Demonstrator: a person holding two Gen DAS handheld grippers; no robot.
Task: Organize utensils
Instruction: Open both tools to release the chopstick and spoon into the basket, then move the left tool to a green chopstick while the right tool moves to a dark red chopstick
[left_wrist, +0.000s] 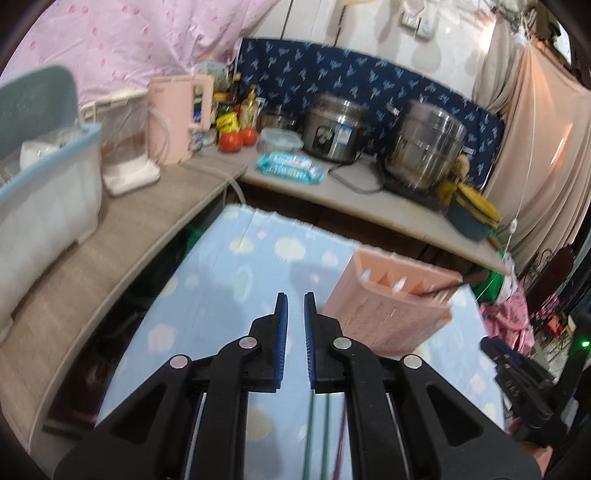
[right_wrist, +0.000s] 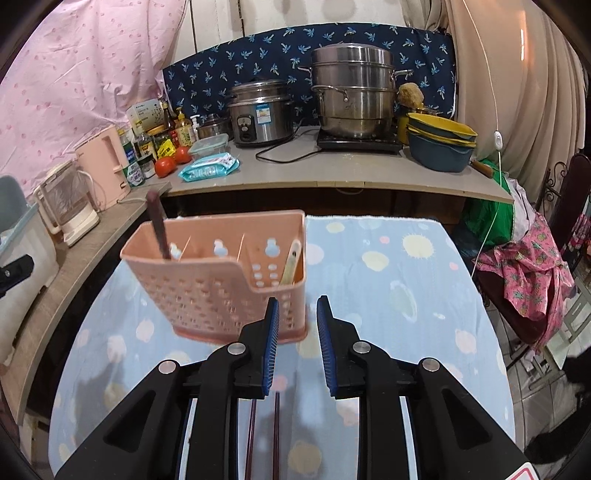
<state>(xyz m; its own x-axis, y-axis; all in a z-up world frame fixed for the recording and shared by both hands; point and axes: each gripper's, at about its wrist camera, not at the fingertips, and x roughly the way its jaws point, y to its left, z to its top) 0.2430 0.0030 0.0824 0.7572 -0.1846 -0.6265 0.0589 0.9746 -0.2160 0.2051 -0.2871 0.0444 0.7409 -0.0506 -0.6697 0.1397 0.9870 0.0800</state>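
On the left of the right wrist view, a dark brown utensil handle (right_wrist: 158, 229) stands tilted in the leftmost compartment of the pink perforated utensil holder (right_wrist: 218, 284), which sits on the cloud-patterned cloth (right_wrist: 388, 295) covering the surface. A pale spoon (right_wrist: 291, 263) leans in the holder's rightmost compartment. Just right of the holder's near corner, the right gripper (right_wrist: 295, 325) hangs with its jaws slightly apart and nothing between them. Under it lie dark red chopsticks (right_wrist: 264, 435). In the left wrist view, the left gripper (left_wrist: 295, 317) has its jaws nearly closed and empty, green chopsticks (left_wrist: 316, 435) lying beneath, the holder to its right.
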